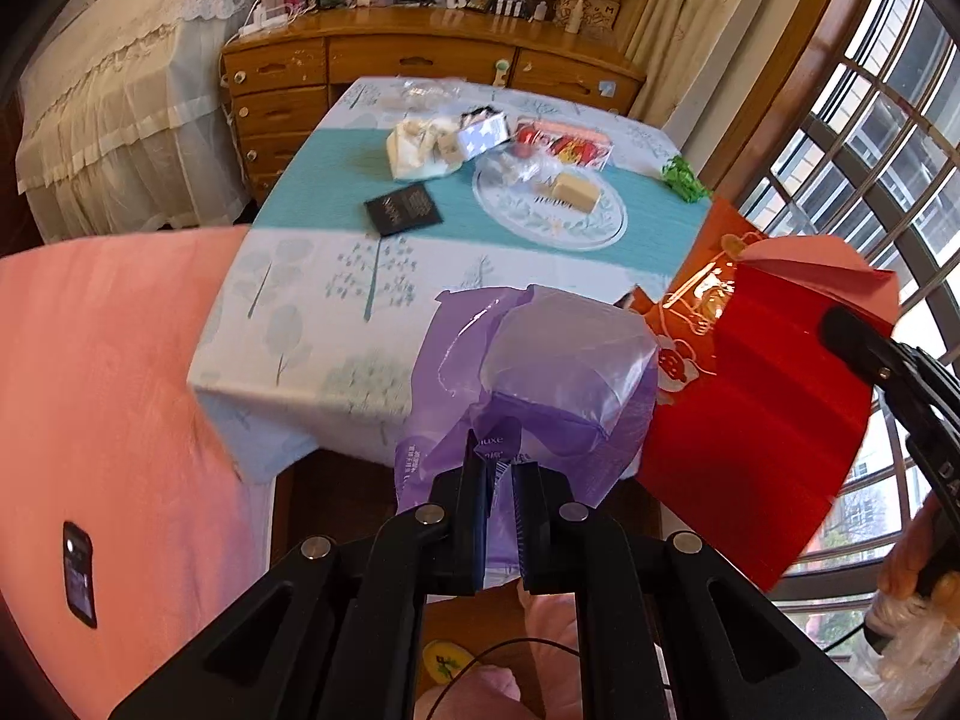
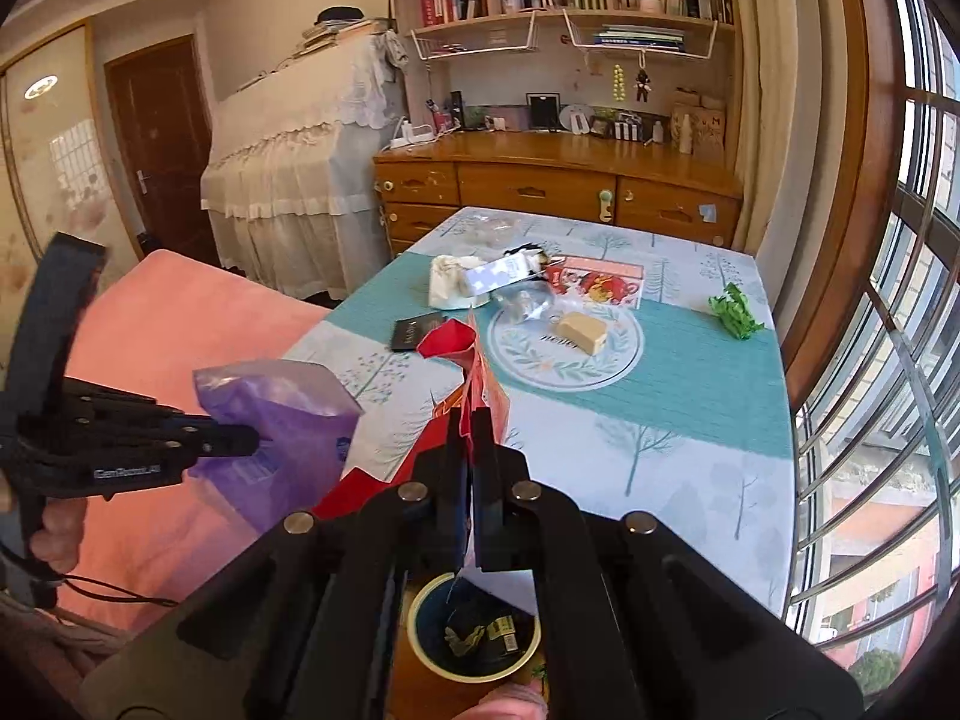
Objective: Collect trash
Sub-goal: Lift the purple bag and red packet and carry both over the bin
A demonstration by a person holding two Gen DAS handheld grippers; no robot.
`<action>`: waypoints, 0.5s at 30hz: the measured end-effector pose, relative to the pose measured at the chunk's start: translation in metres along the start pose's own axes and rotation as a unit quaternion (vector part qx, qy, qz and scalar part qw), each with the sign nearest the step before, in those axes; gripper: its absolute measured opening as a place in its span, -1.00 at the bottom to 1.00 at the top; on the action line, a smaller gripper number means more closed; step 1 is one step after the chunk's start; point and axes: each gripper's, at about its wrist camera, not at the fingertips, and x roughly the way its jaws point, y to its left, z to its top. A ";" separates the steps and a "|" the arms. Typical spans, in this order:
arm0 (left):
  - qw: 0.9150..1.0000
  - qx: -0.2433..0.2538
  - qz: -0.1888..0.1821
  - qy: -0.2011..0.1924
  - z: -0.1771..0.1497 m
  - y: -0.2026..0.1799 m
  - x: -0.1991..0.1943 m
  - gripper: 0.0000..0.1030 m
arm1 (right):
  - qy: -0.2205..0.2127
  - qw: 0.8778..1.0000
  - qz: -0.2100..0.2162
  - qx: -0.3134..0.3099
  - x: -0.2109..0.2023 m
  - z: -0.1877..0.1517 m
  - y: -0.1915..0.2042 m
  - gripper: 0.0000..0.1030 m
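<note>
- Trash rides in both tongs: left tongs (image 1: pixel 499 480) pinch shut on the purple bag (image 1: pixel 540 372), right tongs (image 2: pixel 471 438) pinch shut on the red wrapper (image 2: pixel 474 372).
- Both hang off the near counter (image 2: pixel 660 450) edge, above the bin (image 2: pixel 420 630), likely ready to drop in.

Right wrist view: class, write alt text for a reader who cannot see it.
The right gripper pinches a red wrapper above a trash bin. At left, the left gripper holds a purple bag.
</note>
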 end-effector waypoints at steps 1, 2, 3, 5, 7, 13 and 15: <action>1.000 -0.004 0.001 0.005 -0.008 0.004 0.002 -0.86 | 0.002 1.000 0.002 -0.001 -0.003 -0.005 0.005 -1.00; 1.000 -0.009 0.003 0.014 -0.017 0.009 0.004 -0.86 | 0.006 1.000 0.005 -0.003 -0.006 -0.013 0.013 -1.00; 1.000 -0.012 0.005 0.022 -0.025 0.012 0.007 -0.86 | 0.012 1.000 0.006 -0.006 -0.006 -0.019 0.019 -1.00; 0.999 -0.020 0.008 0.043 -0.042 0.017 0.015 -0.86 | 0.032 0.999 0.012 -0.009 -0.007 -0.037 0.031 -1.00; 0.998 -0.024 0.010 0.058 -0.057 0.019 0.023 -0.86 | 0.050 0.999 0.017 -0.011 -0.004 -0.052 0.040 -1.00; 0.996 -0.033 0.026 0.083 -0.094 0.016 0.066 -0.86 | 0.096 0.994 0.034 -0.025 0.025 -0.105 0.054 -1.00; 0.995 -0.041 0.033 0.090 -0.108 0.016 0.094 -0.86 | 0.111 0.992 0.039 -0.037 0.047 -0.130 0.055 -1.00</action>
